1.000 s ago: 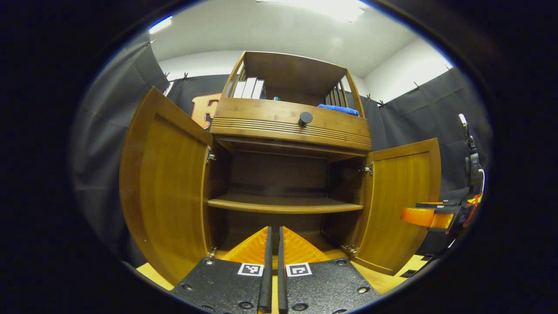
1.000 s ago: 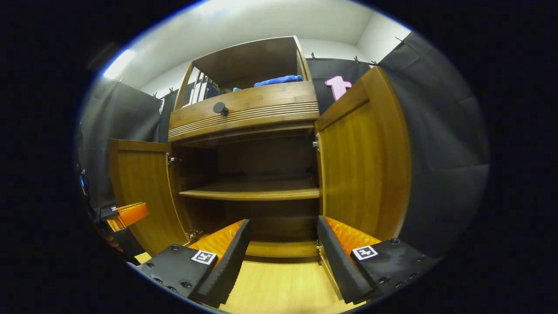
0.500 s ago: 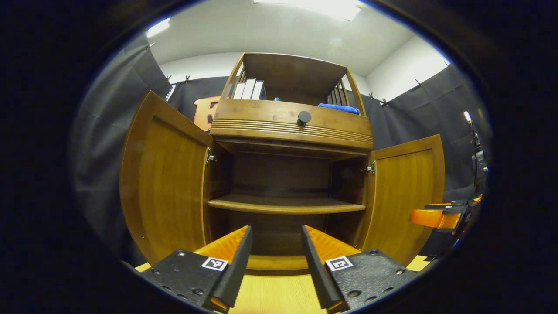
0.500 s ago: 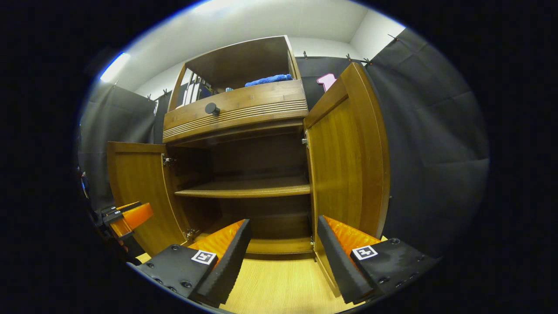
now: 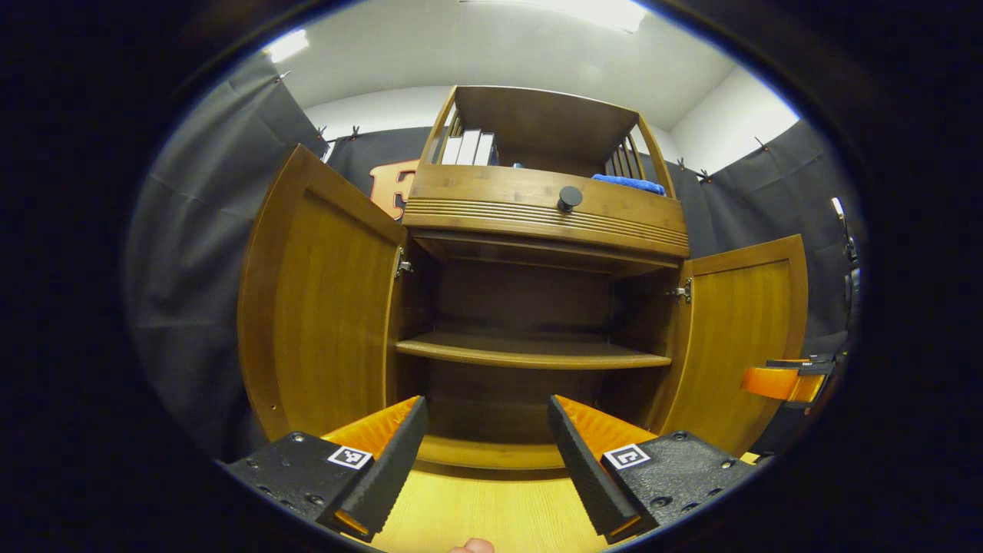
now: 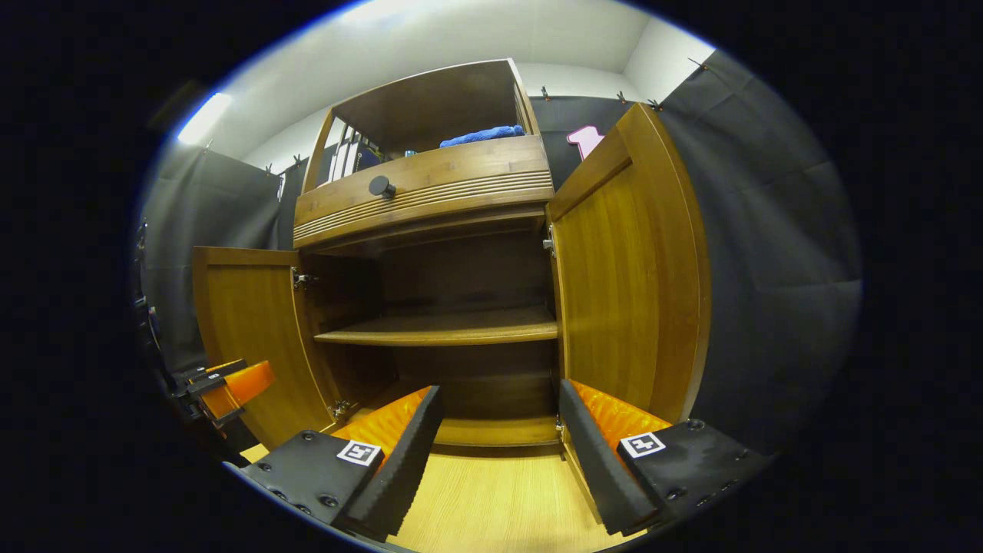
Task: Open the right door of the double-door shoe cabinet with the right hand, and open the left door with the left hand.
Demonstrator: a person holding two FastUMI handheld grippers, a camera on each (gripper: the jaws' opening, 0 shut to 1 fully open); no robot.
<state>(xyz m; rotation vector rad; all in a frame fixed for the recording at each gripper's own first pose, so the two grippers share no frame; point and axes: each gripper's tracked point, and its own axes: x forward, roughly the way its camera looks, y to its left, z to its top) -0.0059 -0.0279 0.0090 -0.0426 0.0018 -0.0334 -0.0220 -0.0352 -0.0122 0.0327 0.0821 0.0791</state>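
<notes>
I saw both doors, left door [image 5: 322, 299] and right door [image 6: 626, 276], swung wide with my left gripper [image 5: 484, 461] and right gripper [image 6: 499, 461] spread, holding nothing, so I judged the task done.

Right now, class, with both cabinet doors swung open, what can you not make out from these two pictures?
- Outer faces of the left door and right door: turned away in both views.
- Books on the top shelf: too small, partly behind slats, left gripper view.
- Cabinet floor: hidden behind the open fingers, right gripper view.

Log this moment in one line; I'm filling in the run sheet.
left door: open | right door: open | left gripper: open, free | right gripper: open, free | shelf: bare
</notes>
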